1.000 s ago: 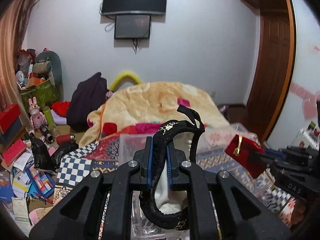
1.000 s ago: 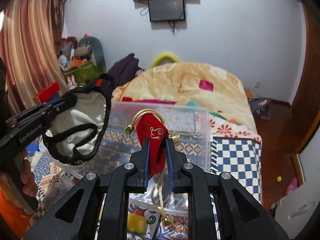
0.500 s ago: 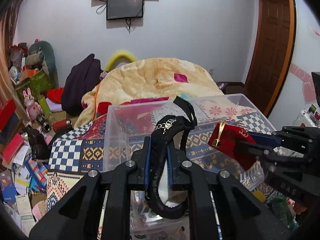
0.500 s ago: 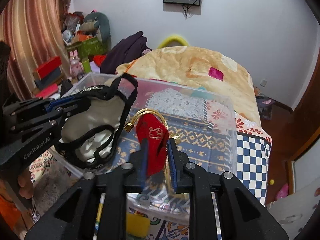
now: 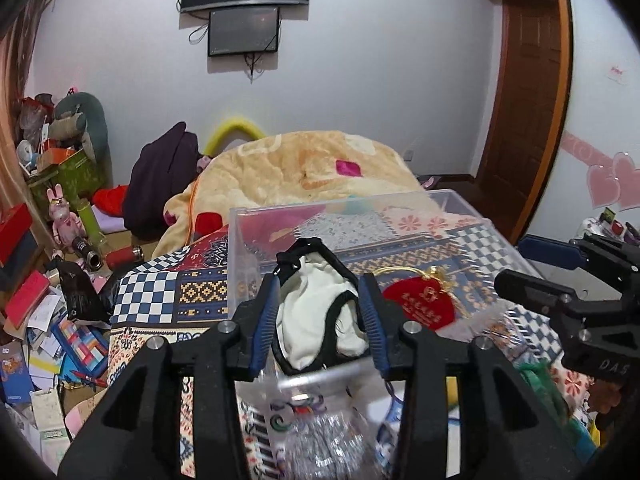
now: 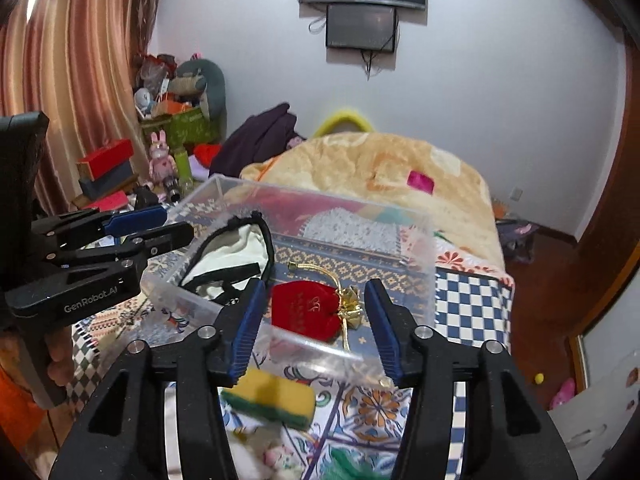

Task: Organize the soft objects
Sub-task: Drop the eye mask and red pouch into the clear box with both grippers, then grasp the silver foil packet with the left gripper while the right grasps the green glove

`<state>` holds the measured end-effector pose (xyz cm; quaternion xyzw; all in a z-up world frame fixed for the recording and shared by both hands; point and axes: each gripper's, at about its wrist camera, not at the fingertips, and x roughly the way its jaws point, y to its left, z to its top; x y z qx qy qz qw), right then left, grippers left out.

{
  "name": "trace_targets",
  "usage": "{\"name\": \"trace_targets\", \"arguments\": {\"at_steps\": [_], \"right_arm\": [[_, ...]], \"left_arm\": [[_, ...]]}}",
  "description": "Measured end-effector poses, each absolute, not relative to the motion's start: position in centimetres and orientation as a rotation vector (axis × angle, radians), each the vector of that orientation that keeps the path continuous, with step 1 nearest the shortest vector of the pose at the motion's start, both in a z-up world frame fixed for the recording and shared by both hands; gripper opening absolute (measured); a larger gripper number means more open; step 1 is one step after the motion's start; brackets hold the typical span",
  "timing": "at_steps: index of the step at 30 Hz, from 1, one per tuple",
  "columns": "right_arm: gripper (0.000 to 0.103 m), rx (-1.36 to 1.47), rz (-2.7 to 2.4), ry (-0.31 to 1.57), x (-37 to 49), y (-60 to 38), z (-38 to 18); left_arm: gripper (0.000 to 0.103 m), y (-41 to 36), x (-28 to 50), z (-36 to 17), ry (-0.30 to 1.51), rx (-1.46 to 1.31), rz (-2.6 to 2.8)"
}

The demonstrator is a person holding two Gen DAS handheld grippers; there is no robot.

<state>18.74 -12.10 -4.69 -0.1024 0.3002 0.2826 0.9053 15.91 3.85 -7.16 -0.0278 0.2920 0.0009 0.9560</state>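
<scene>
A clear plastic bin stands on the patterned bedspread. Inside it lie a cream cloth with black trim and a red drawstring pouch with gold cord. My left gripper is open and empty above the bin's near edge, over the cream cloth; it also shows in the right wrist view. My right gripper is open and empty above the pouch; it shows at the right of the left wrist view.
A yellow-green sponge lies on the bedspread just in front of the bin. A peach blanket is heaped behind the bin. Boxes, toys and papers clutter the floor on the left. A wooden door is at right.
Both grippers have opened. The cream cloth and the red pouch have dropped from the jaws into the bin.
</scene>
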Motion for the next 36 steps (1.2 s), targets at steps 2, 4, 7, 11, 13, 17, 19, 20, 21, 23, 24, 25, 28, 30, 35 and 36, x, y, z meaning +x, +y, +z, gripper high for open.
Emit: {"name": "trace_targets", "arguments": {"at_steps": [2, 4, 7, 11, 13, 17, 19, 20, 21, 23, 24, 25, 28, 30, 35, 36], "right_arm": [[0.051, -0.208, 0.586, 0.609, 18.1, -12.5, -4.4], [0.055, -0.199, 0.581, 0.593, 17.3, -12.9, -4.3], [0.062, -0.180, 0.565, 0.575, 16.2, -13.6, -4.6], [0.063, -0.159, 0.554, 0.587, 15.4, -14.6, -5.4], [0.063, -0.148, 0.544, 0.605, 15.1, -15.1, -6.0], [0.063, -0.130, 0.529, 0.655, 14.7, -16.2, -7.4], [0.063, -0.118, 0.524, 0.688, 14.5, -16.7, -8.4], [0.063, -0.115, 0.525, 0.699, 14.2, -17.0, -8.7], [0.063, -0.108, 0.529, 0.719, 14.1, -17.1, -9.2], [0.063, -0.099, 0.537, 0.749, 13.6, -17.3, -10.0], [0.063, -0.098, 0.538, 0.765, 13.5, -17.4, -10.5], [0.063, -0.100, 0.536, 0.776, 13.2, -17.4, -10.8], [0.063, -0.097, 0.536, 0.796, 12.4, -17.9, -11.6], [0.063, -0.085, 0.542, 0.804, 12.1, -18.4, -12.0], [0.063, -0.044, 0.539, 0.824, 11.9, -19.3, -12.8], [0.063, -0.038, 0.536, 0.820, 11.9, -19.6, -12.8]], "left_arm": [[0.053, 3.8, 14.6, -6.6, 0.574, -0.063, -0.012], [0.062, 3.9, 13.6, -6.2, 0.564, -0.074, -0.031], [0.071, 3.9, 11.9, -5.9, 0.540, -0.071, -0.028], [0.078, 4.2, 10.1, -6.3, 0.532, -0.075, -0.024], [0.079, 4.3, 9.7, -6.6, 0.540, -0.077, -0.027], [0.079, 4.1, 8.9, -7.8, 0.556, -0.055, -0.017], [0.079, 4.0, 8.5, -8.8, 0.570, -0.051, -0.012], [0.079, 4.0, 8.3, -9.3, 0.583, -0.056, -0.016], [0.079, 4.0, 8.2, -9.7, 0.595, -0.059, -0.020], [0.079, 4.0, 7.8, -10.5, 0.611, -0.060, -0.023], [0.079, 3.7, 7.6, -11.1, 0.622, -0.051, -0.029], [0.079, 3.6, 7.5, -11.4, 0.630, -0.041, -0.031], [0.079, 2.9, 7.1, -12.6, 0.648, -0.002, -0.034], [0.079, 2.5, 6.9, -13.1, 0.656, 0.011, -0.035], [0.079, 2.7, 6.5, -14.2, 0.685, -0.022, -0.054], [0.078, 2.8, 6.5, -14.4, 0.689, -0.027, -0.052]]}}
